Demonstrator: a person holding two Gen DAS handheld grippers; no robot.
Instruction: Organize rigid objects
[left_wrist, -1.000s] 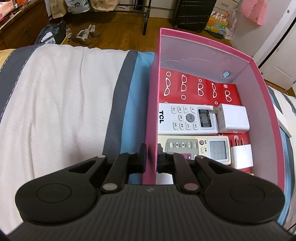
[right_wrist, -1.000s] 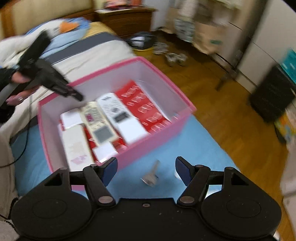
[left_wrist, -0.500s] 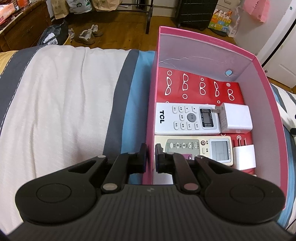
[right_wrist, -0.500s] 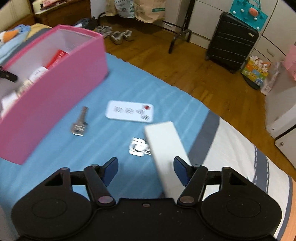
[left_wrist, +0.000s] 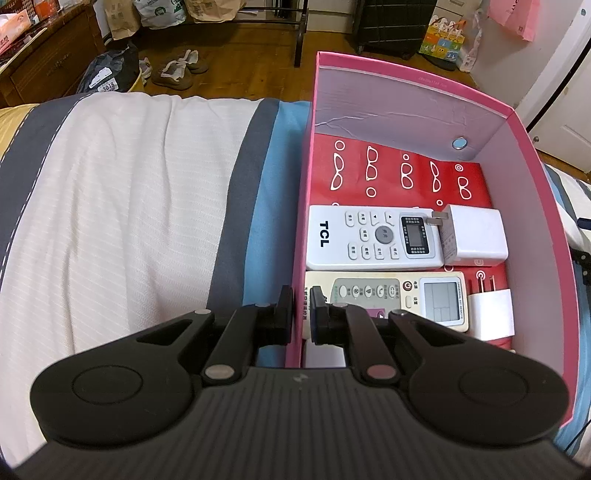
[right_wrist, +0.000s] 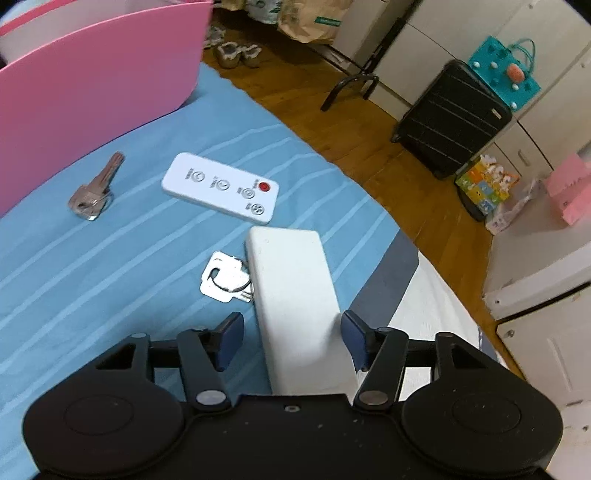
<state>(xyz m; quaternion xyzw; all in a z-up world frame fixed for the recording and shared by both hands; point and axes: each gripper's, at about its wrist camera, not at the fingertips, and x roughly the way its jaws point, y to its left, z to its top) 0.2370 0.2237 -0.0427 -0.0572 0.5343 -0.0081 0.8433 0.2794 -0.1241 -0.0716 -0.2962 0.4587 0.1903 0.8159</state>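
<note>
My left gripper (left_wrist: 301, 314) is shut on the left wall of the pink box (left_wrist: 301, 221). Inside lie a white TCL remote (left_wrist: 373, 238), a beige remote (left_wrist: 399, 295), two white chargers (left_wrist: 474, 238) (left_wrist: 493, 312) and a red glasses case (left_wrist: 406, 177). My right gripper (right_wrist: 291, 338) is open, its jaws on either side of a white power bank (right_wrist: 295, 291) lying on the blue bedspread. Beside it lie a small white remote (right_wrist: 221, 188), a key (right_wrist: 96, 192) and a bunch of keys (right_wrist: 225, 277). The pink box (right_wrist: 92, 81) stands at the upper left.
The bed has white, grey and blue stripes (left_wrist: 129, 203). Its edge drops to a wooden floor (right_wrist: 332, 122) with a black suitcase (right_wrist: 450, 118), shoes (left_wrist: 177, 68) and paper bags beyond.
My right gripper has swung away from the box and come down over the power bank, which now lies between its open jaws. My left gripper stays clamped on the box wall.
</note>
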